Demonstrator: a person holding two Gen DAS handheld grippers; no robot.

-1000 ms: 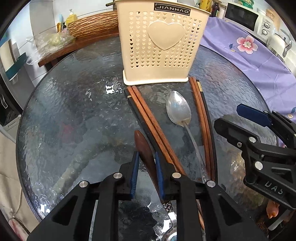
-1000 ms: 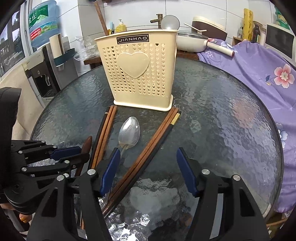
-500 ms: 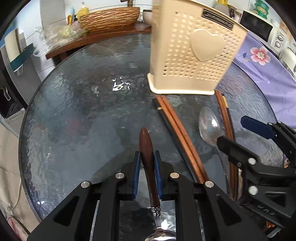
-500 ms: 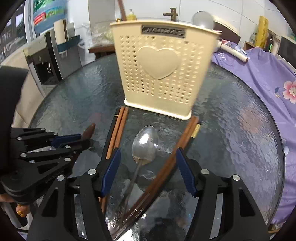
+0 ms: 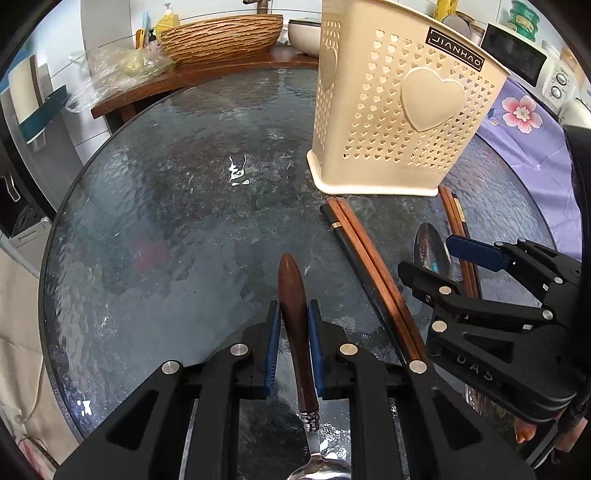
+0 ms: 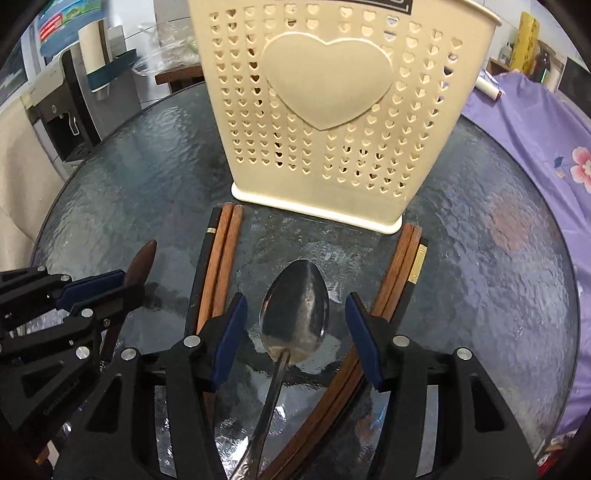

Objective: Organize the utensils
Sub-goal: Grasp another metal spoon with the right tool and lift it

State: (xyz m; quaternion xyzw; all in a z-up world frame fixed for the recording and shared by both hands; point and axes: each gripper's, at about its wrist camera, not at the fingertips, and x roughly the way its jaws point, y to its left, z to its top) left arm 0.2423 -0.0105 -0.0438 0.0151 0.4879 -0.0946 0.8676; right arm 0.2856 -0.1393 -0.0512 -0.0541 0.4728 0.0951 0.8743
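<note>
My left gripper is shut on the brown wooden handle of a spoon, handle pointing forward, metal bowl near the camera; it also shows in the right wrist view. My right gripper is open, its jaws on either side of a steel spoon lying on the glass table. A cream perforated utensil holder stands upright behind it. Chopstick sets lie to the spoon's left and right.
A wicker basket and plastic bags sit on a wooden counter beyond the table. A purple floral cloth covers furniture to the right. A water dispenser stands at the left.
My left gripper has lifted the wooden-handled spoon off the table and swung left. My right gripper has moved forward and now straddles the steel spoon, closer to the holder.
</note>
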